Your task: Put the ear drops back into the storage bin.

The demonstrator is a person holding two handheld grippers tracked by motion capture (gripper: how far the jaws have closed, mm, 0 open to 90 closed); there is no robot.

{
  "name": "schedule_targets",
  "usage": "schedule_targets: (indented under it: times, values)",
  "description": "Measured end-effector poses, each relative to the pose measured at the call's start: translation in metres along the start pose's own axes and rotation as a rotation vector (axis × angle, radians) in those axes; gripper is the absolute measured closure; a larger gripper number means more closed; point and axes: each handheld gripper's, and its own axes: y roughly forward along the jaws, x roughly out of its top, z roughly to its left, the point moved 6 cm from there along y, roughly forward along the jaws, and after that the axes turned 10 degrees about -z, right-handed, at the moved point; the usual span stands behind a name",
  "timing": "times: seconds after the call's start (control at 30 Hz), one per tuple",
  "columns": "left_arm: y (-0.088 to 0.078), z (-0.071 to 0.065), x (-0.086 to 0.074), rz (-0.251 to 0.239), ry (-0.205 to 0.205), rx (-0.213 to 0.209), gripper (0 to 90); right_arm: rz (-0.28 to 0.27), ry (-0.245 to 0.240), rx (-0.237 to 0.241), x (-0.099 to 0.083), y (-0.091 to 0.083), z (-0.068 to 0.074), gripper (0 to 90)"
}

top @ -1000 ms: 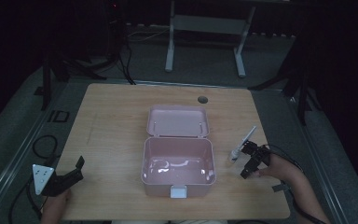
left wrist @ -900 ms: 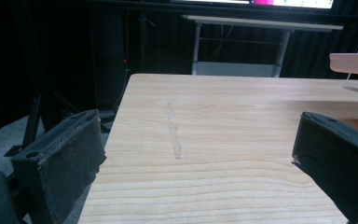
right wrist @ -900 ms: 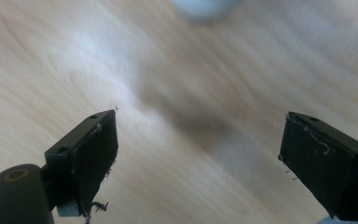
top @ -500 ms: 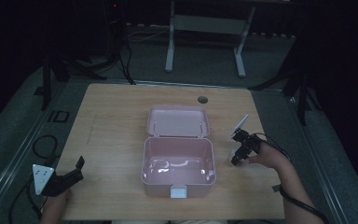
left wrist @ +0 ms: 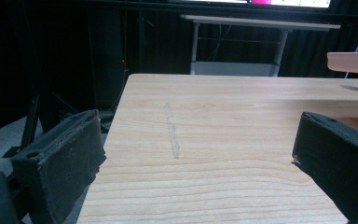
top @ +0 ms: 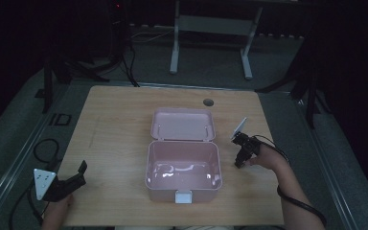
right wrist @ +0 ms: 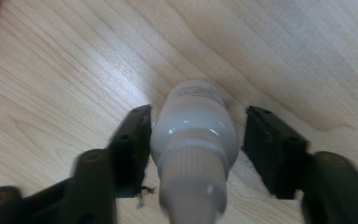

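**Hand-held grippers flank an open pink box**

Right hand-held gripper [right wrist: 193, 135]: jaws part-open around a small white bottle [right wrist: 194, 133] lying on the counter [top: 115, 124]; one jaw near its side, the other apart. Contact: cannot tell. To its left, a pink box [top: 183, 165], lid [top: 182, 125] tipped back; contents unclear. Left hand-held gripper [top: 72, 179]: jaws wide, nothing between, well left of the box.
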Motion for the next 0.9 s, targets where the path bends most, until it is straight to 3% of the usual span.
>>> schedule_targets:
  times: [0.03, 0.27, 0.53, 0.9]
  values:
    - [0.000, 0.000, 0.000, 0.000, 0.000, 0.000, 2.0, 0.019, -0.017, 0.000, -0.001, 0.003, 0.000, 51.7]
    - [0.000, 0.000, 0.000, 0.002, 0.002, 0.000, 2.0, 0.011, -0.014, 0.008, 0.003, 0.003, 0.001, 58.3]
    - [0.000, 0.000, 0.000, 0.003, 0.003, 0.001, 2.0, 0.008, -0.052, 0.000, 0.002, -0.001, 0.002, 59.4]
    - [0.000, 0.000, 0.000, 0.002, 0.001, 0.000, 2.0, 0.034, -0.217, 0.009, -0.006, -0.008, 0.012, 59.6]
